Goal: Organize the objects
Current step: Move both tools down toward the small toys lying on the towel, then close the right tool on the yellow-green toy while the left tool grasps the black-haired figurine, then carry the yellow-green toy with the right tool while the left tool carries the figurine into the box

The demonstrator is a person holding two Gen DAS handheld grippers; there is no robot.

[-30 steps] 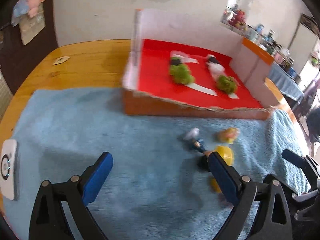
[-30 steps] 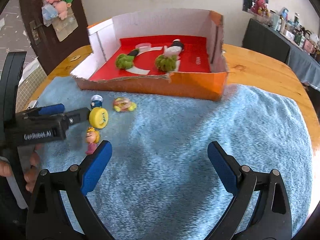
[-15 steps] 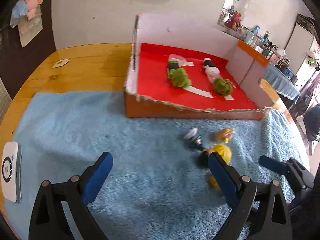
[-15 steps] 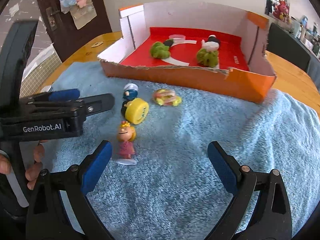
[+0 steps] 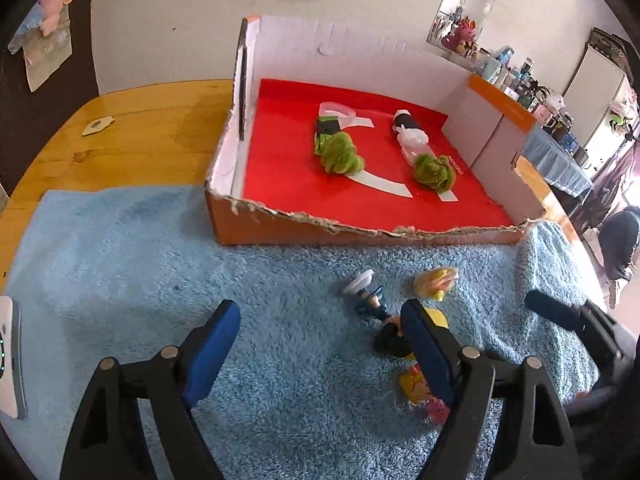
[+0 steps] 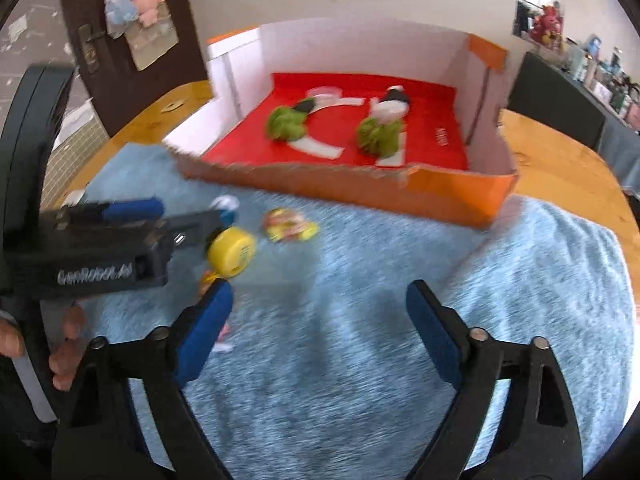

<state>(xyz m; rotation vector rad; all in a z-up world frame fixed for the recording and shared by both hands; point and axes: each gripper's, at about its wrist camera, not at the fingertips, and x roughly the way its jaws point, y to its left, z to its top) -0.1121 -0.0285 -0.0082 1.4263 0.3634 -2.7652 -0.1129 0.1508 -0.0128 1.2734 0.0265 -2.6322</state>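
An orange cardboard box (image 5: 320, 234) with a red floor holds two green fuzzy toys (image 5: 340, 154) and a clear cup (image 5: 338, 110). Small toys lie on the blue towel (image 5: 120, 260) in front of it: a blue-capped figure (image 5: 366, 296), a yellow wrapped toy (image 5: 436, 280), a yellow disc toy (image 6: 232, 256) and a blonde girl figure (image 5: 416, 390). My left gripper (image 5: 320, 316) is closing with only towel between its jaws, and its right finger covers part of the disc toy. My right gripper (image 6: 318, 292) is closing on nothing too. Its left finger hides most of the girl figure (image 6: 208, 278).
The towel lies on a round wooden table (image 5: 140, 132). A white device (image 5: 8, 356) sits at the towel's left edge. The left tool's black body (image 6: 100, 248) and a hand (image 6: 64, 344) fill the left of the right wrist view. A dark door and shelves stand behind.
Both grippers' jaws have narrowed. The right wrist view has moved closer to the toys, so the girl figure now sits behind its left finger. The toys have not moved.
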